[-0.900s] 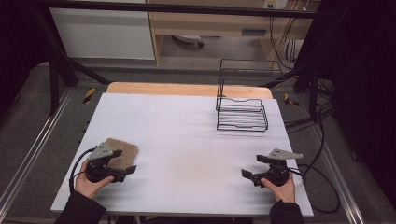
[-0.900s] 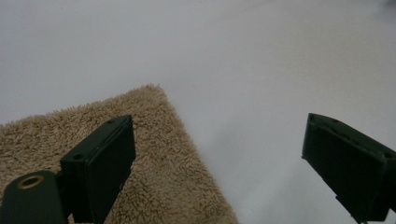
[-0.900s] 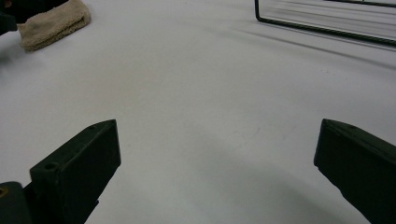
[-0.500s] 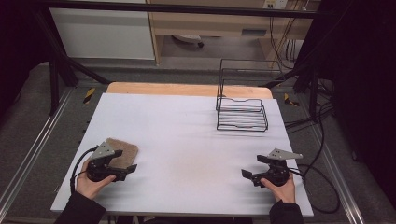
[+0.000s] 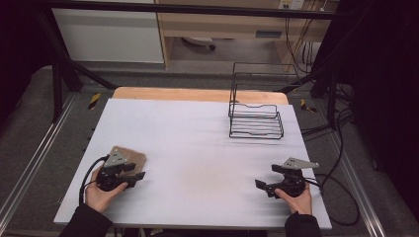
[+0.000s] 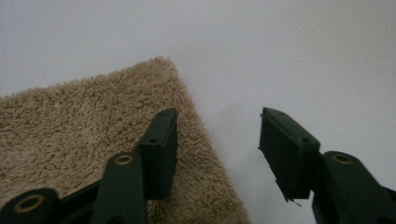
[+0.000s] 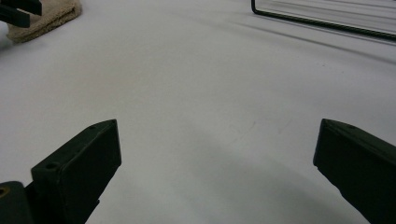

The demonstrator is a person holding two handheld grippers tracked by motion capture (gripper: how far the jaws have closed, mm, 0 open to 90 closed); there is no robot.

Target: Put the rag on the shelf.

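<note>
The folded beige terry cloth (image 5: 129, 157) lies flat on the white table top (image 5: 197, 148) at the near left, and the left gripper (image 5: 129, 178) sits right at its edge. In the left gripper view its jaws stand partly apart, one black pad (image 6: 161, 147) resting over the pile of the cloth (image 6: 93, 140) and the other over bare table just beside the cloth's edge, so nothing is pinched yet. The right gripper (image 5: 269, 186) rests at the near right, well apart from the cloth, with its jaws spread wide and nothing between them. The black wire rack (image 5: 256, 121) stands at the far right of the table. The step in hand looks like a pick-up of the cloth by its edge. To do that well, the left gripper should tip lower so the outer pad slides under the hem, then close firmly on all folded layers; a shallow bite would likely catch only the top layer and let the cloth unfold as it lifts.
</note>
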